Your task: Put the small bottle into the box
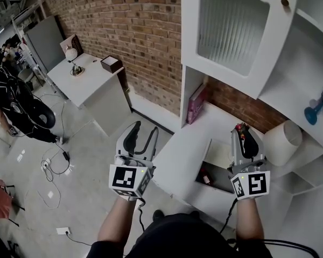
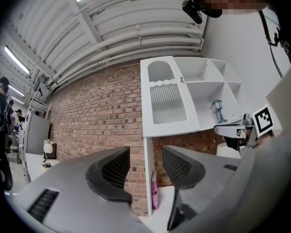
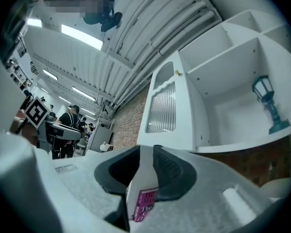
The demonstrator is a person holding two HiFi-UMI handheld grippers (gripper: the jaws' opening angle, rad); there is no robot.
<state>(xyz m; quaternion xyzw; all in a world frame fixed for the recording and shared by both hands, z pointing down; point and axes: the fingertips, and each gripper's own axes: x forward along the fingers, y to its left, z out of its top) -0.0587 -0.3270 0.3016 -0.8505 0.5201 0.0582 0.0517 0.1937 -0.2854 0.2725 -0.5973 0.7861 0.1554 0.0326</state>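
In the head view my right gripper (image 1: 244,135) is held up over the white desk (image 1: 191,144), its jaws only a narrow slit apart. A small dark-red thing (image 1: 239,127), maybe the small bottle, shows right at its tips; I cannot tell if it touches them. In the right gripper view the slit between the pads (image 3: 170,171) shows only the cabinet's edge and a pink book (image 3: 141,205) beyond. The open drawer box (image 1: 222,153) lies below, with a small red item (image 1: 204,177) inside. My left gripper (image 1: 141,137) is open and empty (image 2: 145,171).
A white cabinet with a ribbed door (image 1: 234,31) and open shelves holding a blue lamp figure (image 1: 318,105) rises ahead. The pink book (image 1: 196,104) leans in a niche. A pale lampshade (image 1: 282,141) sits at the right. A side table (image 1: 89,87) and people (image 1: 11,104) are at the left.
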